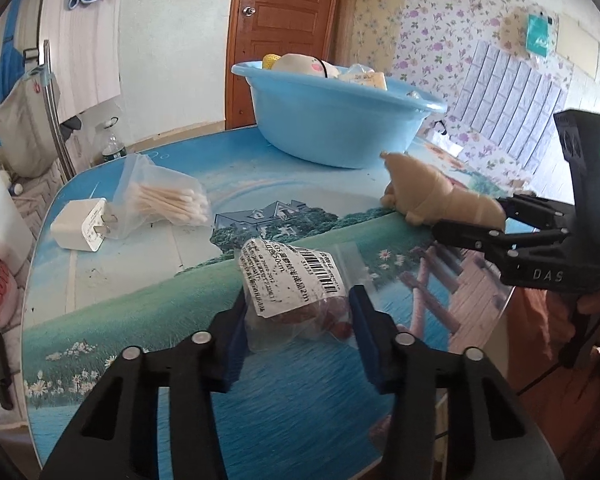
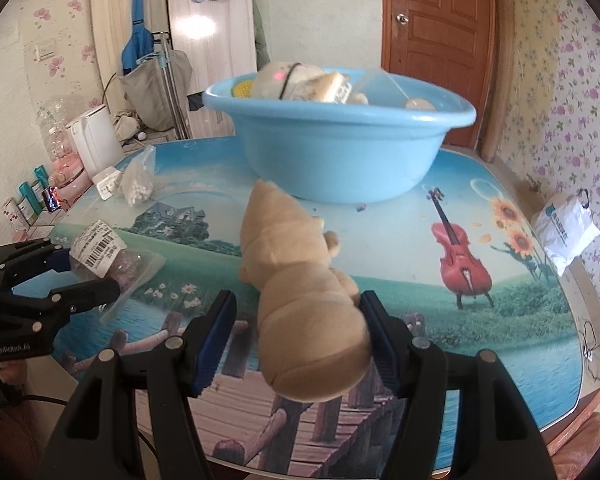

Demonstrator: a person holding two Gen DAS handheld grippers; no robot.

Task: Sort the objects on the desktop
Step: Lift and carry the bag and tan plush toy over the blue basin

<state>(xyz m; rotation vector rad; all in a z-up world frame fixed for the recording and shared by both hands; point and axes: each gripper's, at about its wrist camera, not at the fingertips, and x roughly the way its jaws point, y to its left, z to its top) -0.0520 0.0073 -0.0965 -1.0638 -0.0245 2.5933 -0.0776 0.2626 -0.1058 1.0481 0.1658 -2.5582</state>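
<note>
While right tongs (image 2: 298, 334) clamp plush toy (image 2: 296, 276), left tongs (image 1: 298, 334) pinch labelled bag (image 1: 296, 292) on table (image 1: 140, 300).

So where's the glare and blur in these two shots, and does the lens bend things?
Left wrist view: table edge curves from fisheye, black corners, plastic packet sharp. Right wrist view: bright glare patch on the white wall panel, plush toy soft close to the lens, same barrel bending.
</note>
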